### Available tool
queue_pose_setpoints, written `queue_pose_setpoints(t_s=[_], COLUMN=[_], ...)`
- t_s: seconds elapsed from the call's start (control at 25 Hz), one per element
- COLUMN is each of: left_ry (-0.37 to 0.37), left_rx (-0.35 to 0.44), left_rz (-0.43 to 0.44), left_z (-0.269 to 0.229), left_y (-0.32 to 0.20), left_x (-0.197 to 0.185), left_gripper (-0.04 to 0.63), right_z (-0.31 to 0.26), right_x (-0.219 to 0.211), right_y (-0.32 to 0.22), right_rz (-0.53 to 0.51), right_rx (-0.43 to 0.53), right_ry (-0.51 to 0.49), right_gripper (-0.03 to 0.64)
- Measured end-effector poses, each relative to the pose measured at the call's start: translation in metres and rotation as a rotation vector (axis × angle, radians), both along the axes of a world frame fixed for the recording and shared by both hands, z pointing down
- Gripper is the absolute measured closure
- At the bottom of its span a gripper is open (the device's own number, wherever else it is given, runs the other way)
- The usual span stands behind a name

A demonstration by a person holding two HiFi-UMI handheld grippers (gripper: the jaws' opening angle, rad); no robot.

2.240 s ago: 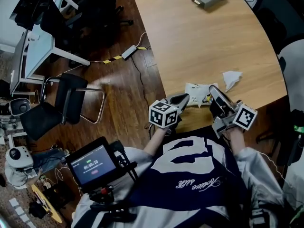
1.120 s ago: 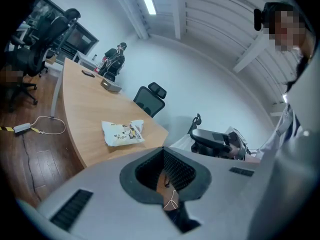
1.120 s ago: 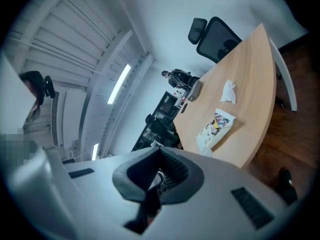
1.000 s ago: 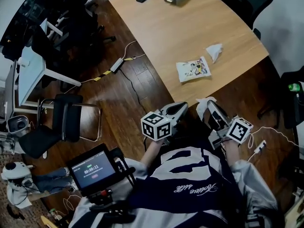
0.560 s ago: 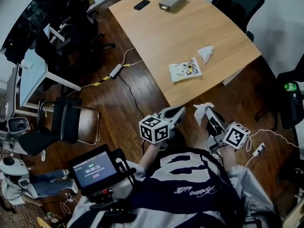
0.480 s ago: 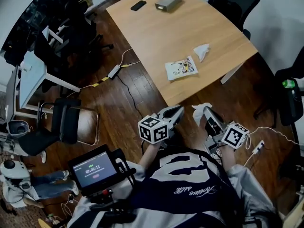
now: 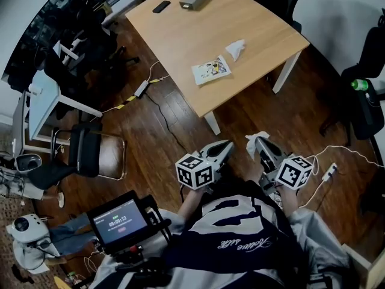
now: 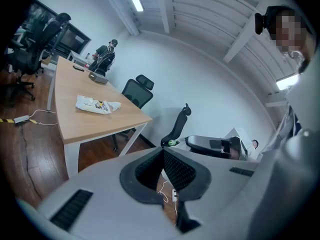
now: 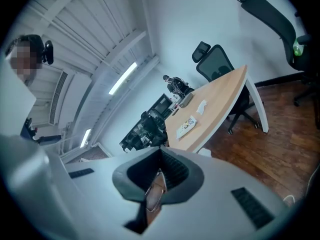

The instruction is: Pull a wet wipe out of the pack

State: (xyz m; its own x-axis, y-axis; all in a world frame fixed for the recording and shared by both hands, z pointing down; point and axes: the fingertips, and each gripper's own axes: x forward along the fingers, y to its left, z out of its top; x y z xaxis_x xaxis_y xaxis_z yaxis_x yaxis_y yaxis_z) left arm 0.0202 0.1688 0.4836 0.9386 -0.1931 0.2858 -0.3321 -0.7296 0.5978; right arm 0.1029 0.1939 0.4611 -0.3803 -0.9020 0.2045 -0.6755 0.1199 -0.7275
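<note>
While right hand-held gripper point(image 7: 260, 142) pinches crumpled white wipe point(image 7: 249, 145), left hand-held gripper point(image 7: 225, 145) pressed together, flat pack point(image 7: 211, 70) on wooden table point(image 7: 180, 35).

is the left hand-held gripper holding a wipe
No, the left hand-held gripper is shut on nothing; the wipe is in the right hand-held gripper.
</note>
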Motion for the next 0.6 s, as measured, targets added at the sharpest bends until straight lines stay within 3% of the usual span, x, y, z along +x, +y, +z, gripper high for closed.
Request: queue_pose_setpoints(t_s=[0.6], left_ry=[-0.048], left_rx=[0.000], left_rz=[-0.144], left_z=[0.002], left_y=[0.104], left_x=[-0.064], left_gripper=[0.593], right_z=[-0.002], right_x=[-0.059], right_y=[0.069], right_rz=[-0.139], right_rx=[0.032], right_ry=[0.028], right_gripper=[0.618])
